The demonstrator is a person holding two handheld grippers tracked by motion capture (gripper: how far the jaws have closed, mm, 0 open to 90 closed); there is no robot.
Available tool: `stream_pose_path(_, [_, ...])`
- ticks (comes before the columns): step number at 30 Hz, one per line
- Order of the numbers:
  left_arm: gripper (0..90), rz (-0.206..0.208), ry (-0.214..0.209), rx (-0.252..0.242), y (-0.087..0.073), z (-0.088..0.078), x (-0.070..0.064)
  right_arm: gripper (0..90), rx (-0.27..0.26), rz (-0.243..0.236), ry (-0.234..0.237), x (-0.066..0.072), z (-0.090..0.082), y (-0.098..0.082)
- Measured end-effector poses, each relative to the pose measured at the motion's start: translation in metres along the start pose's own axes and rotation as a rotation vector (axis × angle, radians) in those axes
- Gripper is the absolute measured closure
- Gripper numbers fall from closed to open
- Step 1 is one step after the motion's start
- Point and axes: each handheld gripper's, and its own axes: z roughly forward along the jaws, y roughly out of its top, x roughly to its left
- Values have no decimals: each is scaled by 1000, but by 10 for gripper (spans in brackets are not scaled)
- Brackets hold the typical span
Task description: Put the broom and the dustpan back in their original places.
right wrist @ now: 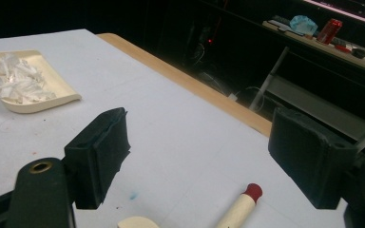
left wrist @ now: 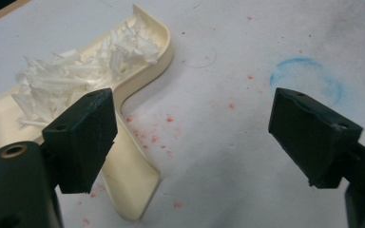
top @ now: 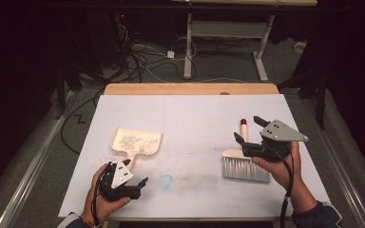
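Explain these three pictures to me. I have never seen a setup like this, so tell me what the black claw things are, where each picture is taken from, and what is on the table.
The black claws are hand-held tools: a person holds a two-jaw gripper in each hand. The high view looks down from above the person's side, showing the left gripper and the right gripper over a white table. The other two pictures come from small cameras riding on each gripper, looking out between its own two jaws.

On the table lies a cream dustpan holding white shreds, its handle pointing toward the left gripper. To the right lies a cream hand brush with grey bristles and a red-tipped handle. A blue smudge and red specks mark the sheet.

Nothing is held: both grippers stand open, with empty space between the jaws.
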Motion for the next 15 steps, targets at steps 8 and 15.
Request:
stream_pose_path(8, [160,18,4,4,0,1,1,227,-2,-13,12,4,-9,-1])
stream_pose_path(15, [159,9,-2,7,0,1,-1,226,3,-23,17,4,-19,-2])
